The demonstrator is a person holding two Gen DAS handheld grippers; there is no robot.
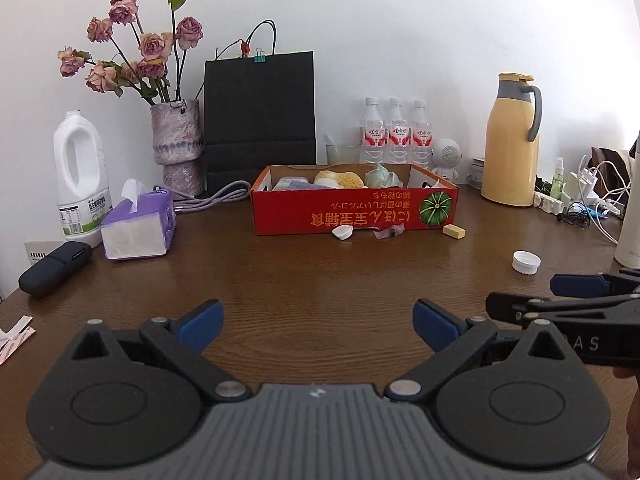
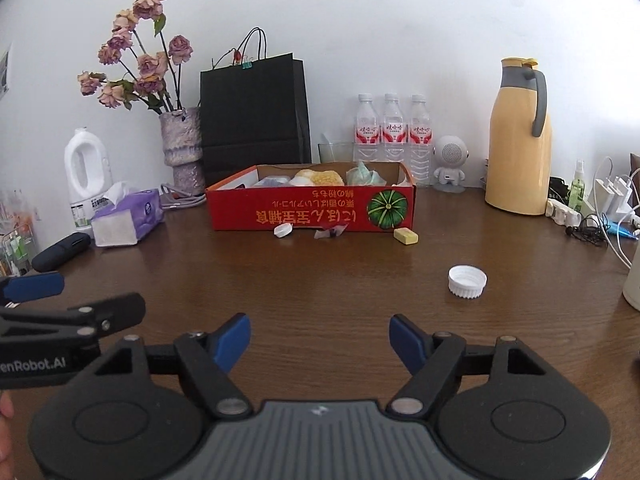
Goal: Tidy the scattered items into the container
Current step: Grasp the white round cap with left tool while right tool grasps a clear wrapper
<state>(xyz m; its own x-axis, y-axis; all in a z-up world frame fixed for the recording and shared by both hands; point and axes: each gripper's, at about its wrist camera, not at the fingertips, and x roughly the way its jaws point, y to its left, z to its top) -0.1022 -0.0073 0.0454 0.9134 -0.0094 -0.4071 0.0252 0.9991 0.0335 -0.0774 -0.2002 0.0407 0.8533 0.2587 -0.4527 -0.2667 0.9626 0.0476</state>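
A red cardboard box (image 1: pixel 352 212) (image 2: pixel 312 210) stands at the middle of the wooden table and holds several soft items. In front of it lie a small white piece (image 1: pixel 343 233) (image 2: pixel 282 231), a crumpled wrapper (image 1: pixel 387 233) (image 2: pixel 330 233) and a yellow block (image 1: pixel 454 231) (image 2: pixel 406 236). A white bottle cap (image 1: pixel 526 262) (image 2: pixel 467 281) lies nearer, to the right. My left gripper (image 1: pixel 318 320) is open and empty, well short of the box. My right gripper (image 2: pixel 320 338) is open and empty, left of the cap. Each gripper shows at the edge of the other's view.
A purple tissue pack (image 1: pixel 138 226), white jug (image 1: pixel 82 176), dark case (image 1: pixel 54 268) and vase of roses (image 1: pixel 180 140) stand at the left. A black bag (image 1: pixel 260 116), water bottles (image 1: pixel 396 132), yellow thermos (image 1: pixel 512 140) and cables (image 1: pixel 592 200) line the back and right.
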